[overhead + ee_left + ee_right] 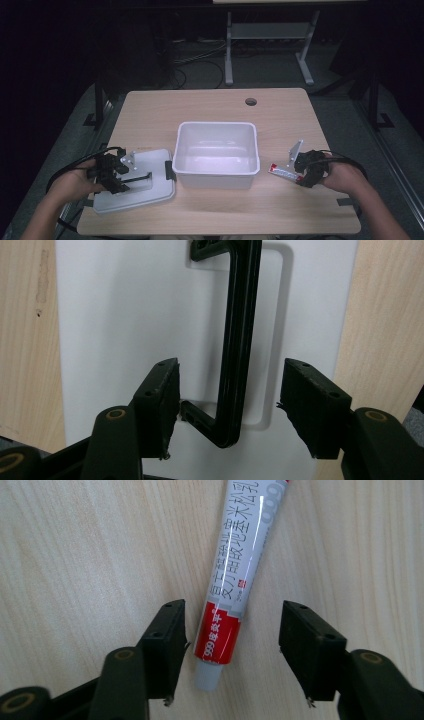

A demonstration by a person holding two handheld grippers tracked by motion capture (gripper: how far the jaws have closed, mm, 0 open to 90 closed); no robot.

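A white lid (137,180) with a black handle (137,178) lies flat on the table at the left. My left gripper (112,175) hovers over it, open, its jaws on either side of the handle (235,350) without touching it. A white and red tube (284,173) lies on the table at the right. My right gripper (306,170) is open over it, and the tube's red capped end (220,640) sits between the jaws. An open white bin (216,148) stands in the middle of the table.
The wooden table (215,107) has a round cable hole (251,102) near its far edge. Cables trail from both grippers off the table's sides. A desk frame (270,45) stands on the floor beyond.
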